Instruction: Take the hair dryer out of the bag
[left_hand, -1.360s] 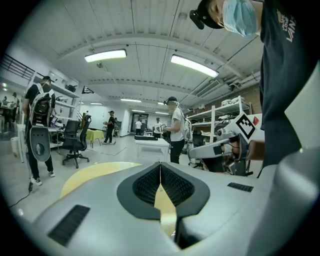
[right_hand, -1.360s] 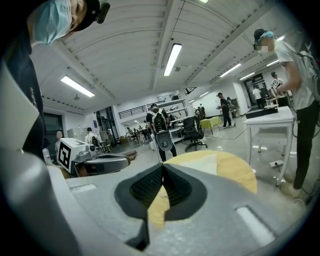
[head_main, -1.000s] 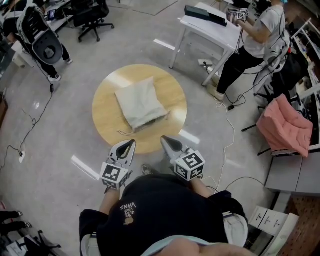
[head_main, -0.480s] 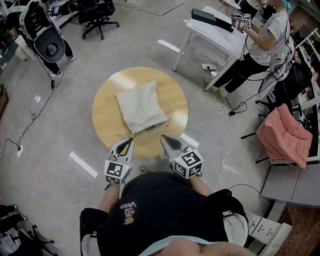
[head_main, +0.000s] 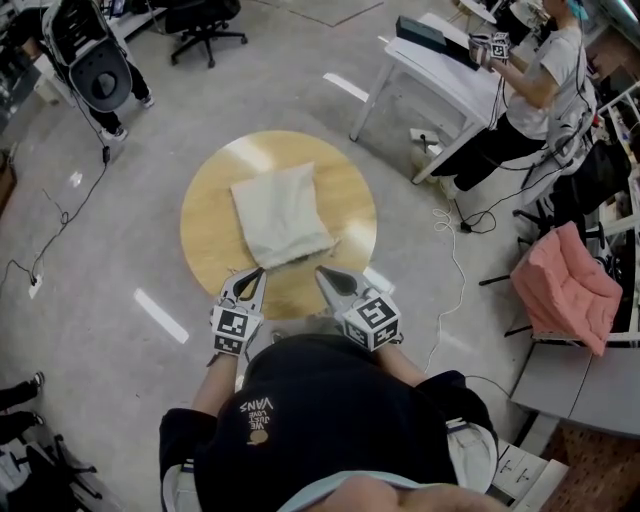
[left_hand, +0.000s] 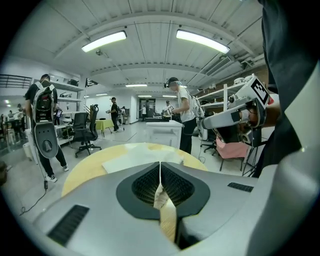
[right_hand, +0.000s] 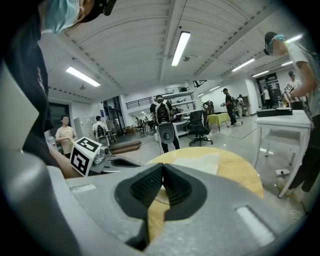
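Note:
A pale grey-green cloth bag (head_main: 280, 214) lies flat on the round wooden table (head_main: 205, 225), its drawstring mouth toward me. It shows as a pale sheet (left_hand: 131, 158) in the left gripper view and a pale sheet (right_hand: 200, 163) in the right gripper view. No hair dryer is visible; the bag hides whatever is inside. My left gripper (head_main: 257, 272) is shut and empty at the table's near edge, just short of the bag's near left corner. My right gripper (head_main: 322, 272) is shut and empty, just short of the near right corner.
A white desk (head_main: 440, 75) with a person (head_main: 520, 90) beside it stands at the back right. Cables (head_main: 450, 250) trail on the floor to the right of the table. A pink cloth (head_main: 565, 290) lies on a chair at the right. Office chairs (head_main: 205, 25) stand behind the table.
Both grippers have moved forward and down toward the table, from over the floor in front of it to its near edge by the bag's mouth. Both stayed shut.

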